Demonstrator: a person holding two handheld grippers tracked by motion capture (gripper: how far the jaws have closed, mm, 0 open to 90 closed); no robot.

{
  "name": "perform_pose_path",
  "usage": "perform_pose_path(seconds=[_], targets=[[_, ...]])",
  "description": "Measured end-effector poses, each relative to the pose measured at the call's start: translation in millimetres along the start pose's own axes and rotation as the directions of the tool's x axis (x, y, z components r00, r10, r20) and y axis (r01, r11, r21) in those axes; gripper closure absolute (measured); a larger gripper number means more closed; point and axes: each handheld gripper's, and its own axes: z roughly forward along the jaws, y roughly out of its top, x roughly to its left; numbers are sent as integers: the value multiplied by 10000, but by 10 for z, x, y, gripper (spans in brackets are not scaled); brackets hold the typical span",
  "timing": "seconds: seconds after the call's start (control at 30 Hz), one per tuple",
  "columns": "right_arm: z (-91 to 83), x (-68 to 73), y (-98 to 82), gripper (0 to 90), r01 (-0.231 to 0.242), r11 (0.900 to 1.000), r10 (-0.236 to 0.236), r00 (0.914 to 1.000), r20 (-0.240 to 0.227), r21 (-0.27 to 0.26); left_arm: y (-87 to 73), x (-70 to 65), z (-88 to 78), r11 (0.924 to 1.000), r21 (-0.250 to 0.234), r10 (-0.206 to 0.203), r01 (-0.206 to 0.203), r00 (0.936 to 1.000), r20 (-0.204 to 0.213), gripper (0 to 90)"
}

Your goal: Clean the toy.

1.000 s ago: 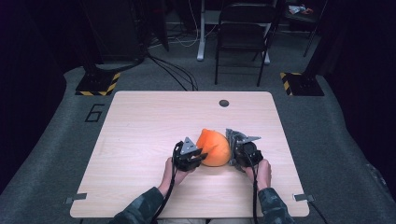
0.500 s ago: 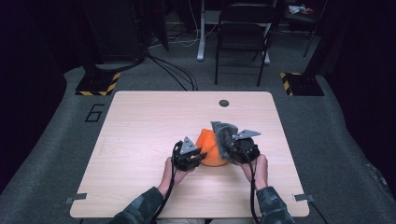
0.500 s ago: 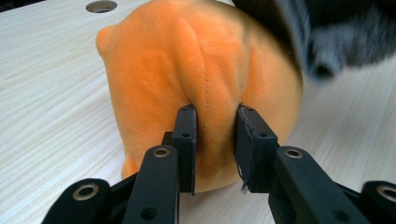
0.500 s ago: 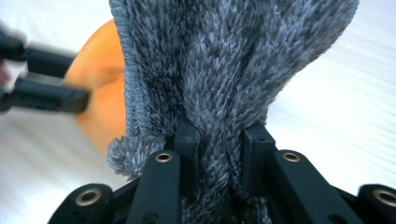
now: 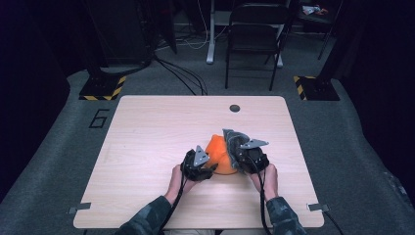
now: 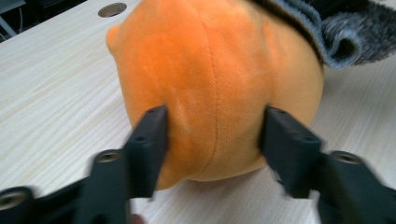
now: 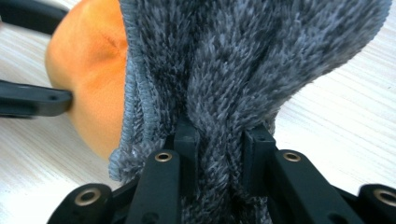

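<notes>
On the pale wood-grain counter [image 5: 147,147] sits a rounded orange plush ball [image 6: 215,84], the left hand-held gripper [image 6: 212,135] having just opened its jaws either side of it, while the right hand-held gripper [image 7: 217,140] pinches fuzzy grey knitted fabric [image 7: 243,60] draped against it.

Right tool [image 7: 217,140]: both black jaws clamped on a bunched fold of fuzzy grey cloth [image 7: 243,60], which rises straight ahead of the tool. Orange plush ball [image 7: 91,60] ahead-left, touching the cloth's stitched edge. A black jaw of the other tool [image 7: 32,100] presses the ball's left side. Pale wood tabletop [image 7: 345,121] below.
</notes>
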Motion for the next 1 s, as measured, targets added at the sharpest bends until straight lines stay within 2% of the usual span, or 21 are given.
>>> perform_pose_path(seconds=[0.07, 0.17, 0.23, 0.27, 0.4, 0.5, 0.53, 0.6, 0.63, 0.67, 0.77, 0.83, 0.9, 0.93, 1.0], targets=[[-15, -11, 14, 716, -126, 9999, 126, 9999, -92, -48, -8, 19, -4, 9993, -183, -312, 313, 9995, 74, 644], [-82, -4, 68, 716, -382, 9990, 381, 9993, -70, -228, 9, 51, -38, 9973, -268, -676, 682, 9975, 214, 717], [-150, 12, 126, 716, -256, 9990, 256, 9997, 0, -379, 42, 68, -78, 9941, -334, -1014, 1027, 9940, 401, 740], [-188, 32, 160, 716, -336, 9984, 333, 9994, -74, -463, 71, 70, -108, 9902, -408, -1317, 1337, 9901, 482, 750], [-326, 184, 316, 716, -19, 9964, -15, 9992, -400, -850, 124, 33, -180, 9840, -483, -1681, 1717, 9833, 704, 763], [-269, 357, 381, 713, 353, 9972, -373, 9989, -299, -664, 109, 8, -175, 9840, -463, -1683, 1721, 9828, 753, 763], [-216, 378, 380, 712, 594, 9970, -605, 9979, -220, -498, 105, 14, -165, 9852, -412, -1626, 1661, 9836, 779, 762], [-102, 387, 355, 712, 789, 9967, -788, 9969, 53, -172, 88, 12, -138, 9860, -348, -1599, 1631, 9839, 804, 761], [-68, 379, 335, 711, 795, 9967, -793, 9968, 137, -138, 83, 20, -126, 9870, -349, -1535, 1567, 9849, 798, 761], [-48, 356, 321, 712, 844, 9962, -842, 9964, 85, -204, 79, 20, -119, 9855, -323, -1631, 1665, 9826, 888, 761], [-69, 317, 300, 711, 644, 9979, -644, 9979, 36, -85, 77, 24, -114, 9863, -334, -1583, 1617, 9834, 882, 758], [-53, 260, 282, 711, 458, 9988, -461, 9988, -140, -191, 72, 38, -113, 9872, -347, -1520, 1554, 9847, 852, 756], [-43, 223, 268, 711, 140, 9997, -144, 9997, -203, -179, 68, 45, -118, 9863, -262, -1596, 1628, 9826, 955, 756], [-43, 198, 263, 711, 266, 9995, -270, 9994, -221, -155, 67, 47, -118, 9864, -263, -1590, 1621, 9827, 951, 756], [-43, 166, 245, 711, 219, 9997, -220, 9997, -66, -58, 69, 49, -117, 9870, -265, -1554, 1586, 9832, 959, 756]])
